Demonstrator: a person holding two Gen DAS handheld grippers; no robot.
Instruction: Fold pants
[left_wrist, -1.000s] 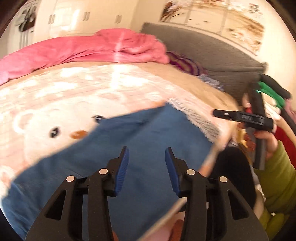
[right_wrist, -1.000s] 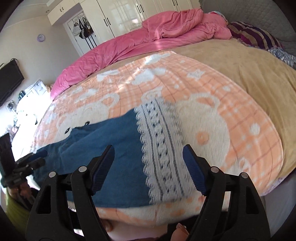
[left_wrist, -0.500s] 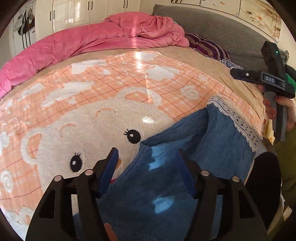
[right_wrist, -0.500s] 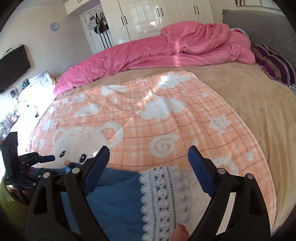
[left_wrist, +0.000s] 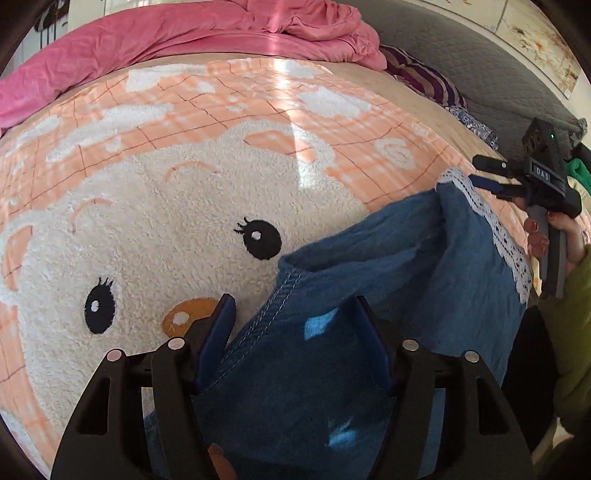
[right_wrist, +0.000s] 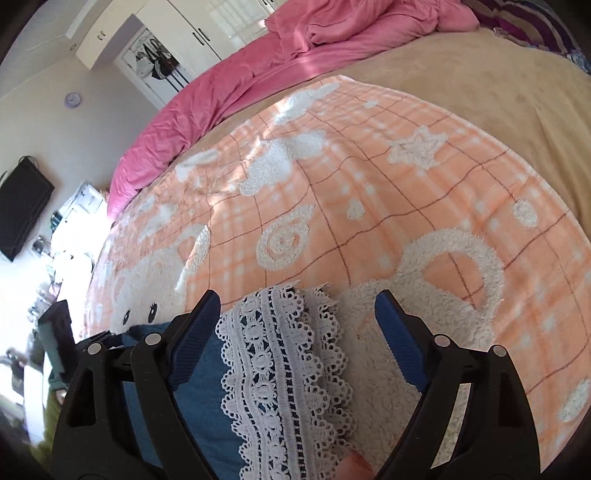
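Blue denim pants (left_wrist: 369, 295) with a white lace hem (left_wrist: 491, 229) lie at the near edge of an orange bear-print blanket (left_wrist: 184, 206). My left gripper (left_wrist: 299, 332) is open, jaws wide, with the stitched waist edge of the pants lying between them. My right gripper (right_wrist: 295, 332) is open, jaws wide, around the lace hem (right_wrist: 280, 369). In the left wrist view the right gripper (left_wrist: 487, 177) sits at the lace corner on the right. The left gripper shows dimly at the far left of the right wrist view (right_wrist: 92, 339).
A pink duvet (left_wrist: 184, 40) is bunched along the far side of the bed. A tan sheet (right_wrist: 480, 85) lies to the right, with a striped pillow (left_wrist: 424, 77) and a grey headboard (left_wrist: 461, 48) beyond. White wardrobes (right_wrist: 166, 37) and a TV (right_wrist: 22, 206) stand by the walls.
Both grippers have moved down and in over the pants: the left one now straddles the waist edge, the right one now straddles the lace hem. Both stay open.
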